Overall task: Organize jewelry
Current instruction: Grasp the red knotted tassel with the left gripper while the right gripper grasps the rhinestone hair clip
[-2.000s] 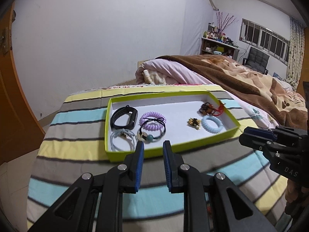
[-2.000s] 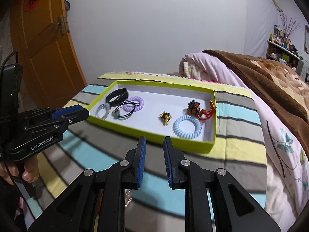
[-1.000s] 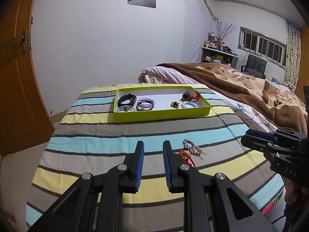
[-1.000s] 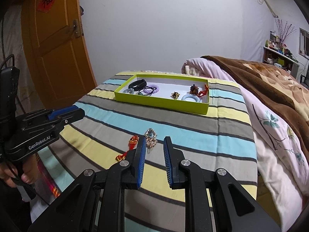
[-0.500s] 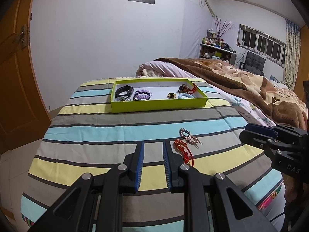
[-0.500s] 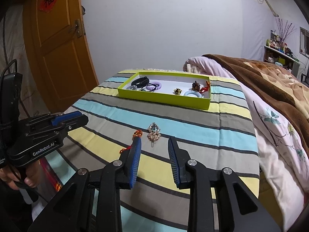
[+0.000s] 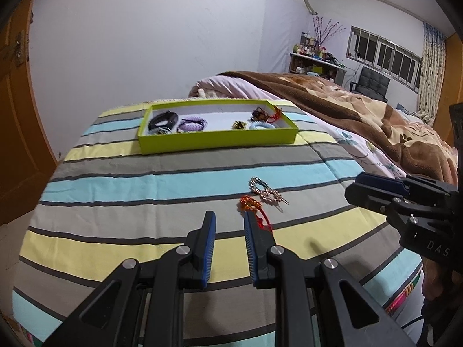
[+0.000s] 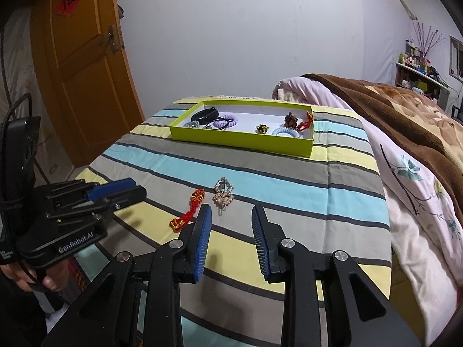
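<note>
A lime-green tray (image 7: pixel 217 139) (image 8: pixel 240 140) sits at the far end of the striped bed cover, holding a black band, purple and blue coil hair ties and small ornaments. A rhinestone hair clip (image 7: pixel 265 192) (image 8: pixel 223 193) and a red knotted cord charm (image 7: pixel 254 209) (image 8: pixel 189 209) lie loose on the cover near me. My left gripper (image 7: pixel 228 225) is open with a narrow gap and empty, just left of the red charm. My right gripper (image 8: pixel 231 219) is open wider and empty, just in front of the hair clip.
A brown blanket and pink quilt (image 7: pixel 332 107) are heaped to the right of the tray. An orange door (image 8: pixel 78 66) stands at the left. The striped cover (image 7: pixel 173 179) drops off at its near and left edges.
Both grippers pulled back from the tray to the near end of the bed, then lowered toward the loose clip and charm. My right gripper's jaws have opened wider.
</note>
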Available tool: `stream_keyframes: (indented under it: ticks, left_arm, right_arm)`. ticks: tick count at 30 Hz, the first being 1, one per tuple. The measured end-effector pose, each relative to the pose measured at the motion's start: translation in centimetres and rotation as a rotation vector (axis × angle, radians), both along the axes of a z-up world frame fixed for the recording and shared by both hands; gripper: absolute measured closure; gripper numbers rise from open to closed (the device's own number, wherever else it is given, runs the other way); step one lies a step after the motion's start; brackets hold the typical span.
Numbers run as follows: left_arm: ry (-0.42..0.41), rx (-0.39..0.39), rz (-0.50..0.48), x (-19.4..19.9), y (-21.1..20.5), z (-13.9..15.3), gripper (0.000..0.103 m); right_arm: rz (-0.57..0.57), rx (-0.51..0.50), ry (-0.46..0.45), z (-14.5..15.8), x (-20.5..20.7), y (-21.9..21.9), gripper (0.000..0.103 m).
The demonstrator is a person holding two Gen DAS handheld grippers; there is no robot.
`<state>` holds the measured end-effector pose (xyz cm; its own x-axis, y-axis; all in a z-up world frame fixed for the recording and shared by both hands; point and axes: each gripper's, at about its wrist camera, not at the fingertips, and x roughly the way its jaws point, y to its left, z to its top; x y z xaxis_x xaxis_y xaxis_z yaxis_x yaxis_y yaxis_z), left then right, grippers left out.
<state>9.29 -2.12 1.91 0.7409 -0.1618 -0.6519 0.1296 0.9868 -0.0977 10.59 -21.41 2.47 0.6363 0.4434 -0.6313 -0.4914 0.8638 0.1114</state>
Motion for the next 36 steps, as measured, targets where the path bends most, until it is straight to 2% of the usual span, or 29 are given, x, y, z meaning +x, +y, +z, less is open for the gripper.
stream_keyframes:
  ticks: [19,26,29,30,36]
  left_arm:
    - [0.125,-0.082,-0.056,3.7,-2.3,-3.3,0.079]
    - [0.141,-0.036,-0.035,4.5,-2.5,-3.9,0.079]
    - [0.14,-0.017,-0.022,4.4,-2.1,-3.9,0.085]
    - [0.14,-0.016,-0.018,4.5,-1.9,-3.9,0.091]
    - [0.133,-0.021,0.001,4.4,-0.4,-3.7,0.092]
  right_arm:
    - [-0.016,0.007,0.034,-1.5,1.9,-0.7,0.073]
    - [-0.012,0.005,0.046,-1.9,2.9,-0.1,0.073]
    - [-0.004,0.001,0.052,-2.1,3.3,0.4,0.073]
    - [0.0,0.001,0.055,-2.2,3.5,0.7,0.073]
    - [0.015,-0.008,0.078,-2.8,4.9,2.2,0.074]
